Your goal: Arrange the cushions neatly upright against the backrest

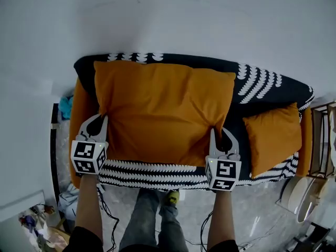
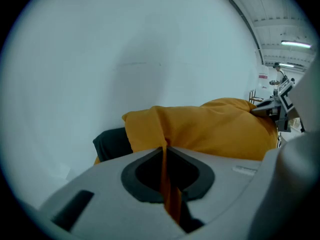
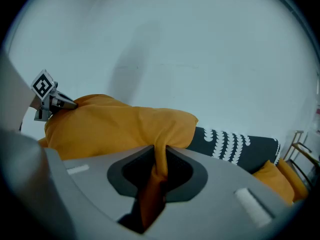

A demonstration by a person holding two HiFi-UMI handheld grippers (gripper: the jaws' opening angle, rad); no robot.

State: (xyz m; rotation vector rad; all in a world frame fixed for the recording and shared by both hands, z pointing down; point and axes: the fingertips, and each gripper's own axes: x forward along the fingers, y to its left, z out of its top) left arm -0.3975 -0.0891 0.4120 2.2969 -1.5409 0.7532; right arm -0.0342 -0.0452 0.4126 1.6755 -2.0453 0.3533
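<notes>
Left hand-held gripper (image 1: 98, 121) is clamped on a pinch of fabric at the near-left corner of the large orange cushion (image 1: 163, 112). Right hand-held gripper (image 1: 220, 134) is closed the same way on the near-right corner, with cloth bunched between its jaws. The cushion's long axis runs left-right, spanning both grippers, so neither hand is nearer. It looks held clear of the seat, but I can't confirm that from these views. The key relation is that the backrest (image 1: 142, 58) lies straight beyond the cushion's far edge and parallel to it, so the next move is probably to push forward and tip it upright, both hands together. The small orange cushion (image 1: 273, 135) sits right of the large one at the sofa's end, tilted and not squared to the backrest, on the right hand's side. The sofa (image 1: 260, 83) has a dark cover with white leaf print and orange sides. A plain pale wall (image 1: 168, 14) is behind it, a metal rack (image 1: 320, 140) is further right of the small cushion, and the grey floor (image 1: 257, 214) has cables.
</notes>
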